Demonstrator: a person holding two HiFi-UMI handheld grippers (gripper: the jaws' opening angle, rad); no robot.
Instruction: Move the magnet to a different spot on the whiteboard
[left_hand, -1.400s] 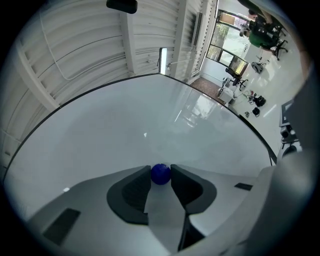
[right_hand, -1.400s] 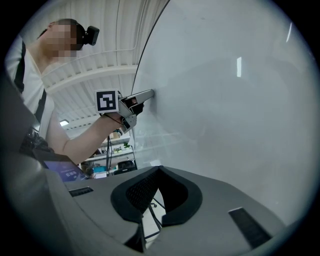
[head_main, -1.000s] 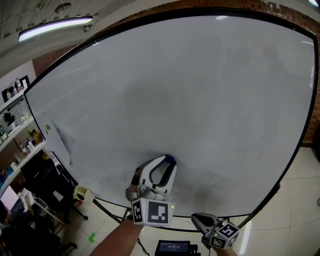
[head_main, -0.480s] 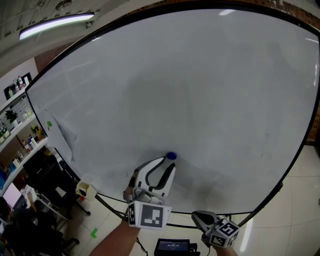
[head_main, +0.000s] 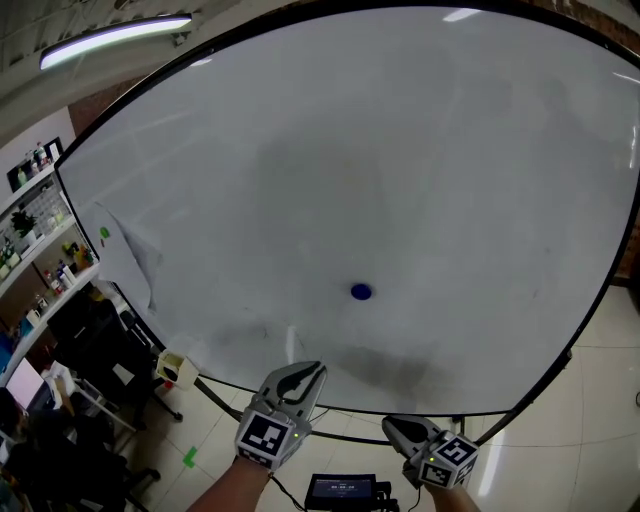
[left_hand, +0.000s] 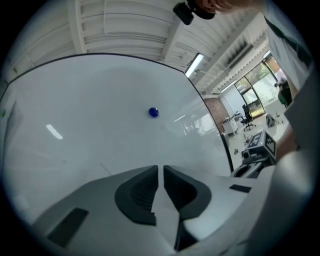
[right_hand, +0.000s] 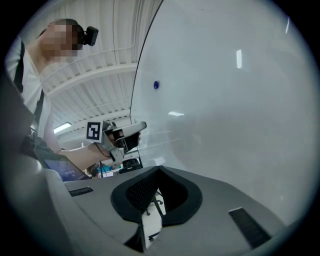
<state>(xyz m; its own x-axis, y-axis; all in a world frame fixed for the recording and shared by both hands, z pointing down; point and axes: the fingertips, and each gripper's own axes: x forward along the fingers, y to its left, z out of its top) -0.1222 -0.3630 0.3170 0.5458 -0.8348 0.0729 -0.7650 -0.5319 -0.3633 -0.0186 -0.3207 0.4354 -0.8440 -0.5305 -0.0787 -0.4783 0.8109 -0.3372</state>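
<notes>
A small round blue magnet (head_main: 361, 292) sticks to the big whiteboard (head_main: 400, 150), low and near the middle, with nothing touching it. My left gripper (head_main: 308, 370) hangs below it and to the left, clear of the board. Its jaws have just been closing; only a thin slit is left and nothing is between them. From the left gripper (left_hand: 160, 170) the magnet (left_hand: 153, 112) shows up ahead. My right gripper (head_main: 392, 432) is shut and empty at the bottom edge. In the right gripper (right_hand: 160, 169) view, the magnet (right_hand: 156, 85) and the left gripper (right_hand: 134, 128) both appear.
A sheet of paper (head_main: 130, 262) and a green dot (head_main: 105, 233) sit at the board's left edge. Shelves with bottles (head_main: 35, 265) stand further left. A small box (head_main: 173, 368) sits by the board's stand, and a dark device (head_main: 340, 492) lies on the tiled floor.
The left gripper has let go of the magnet and dropped back from the board, its jaws narrowing. The magnet stays on the board. The right gripper has barely moved.
</notes>
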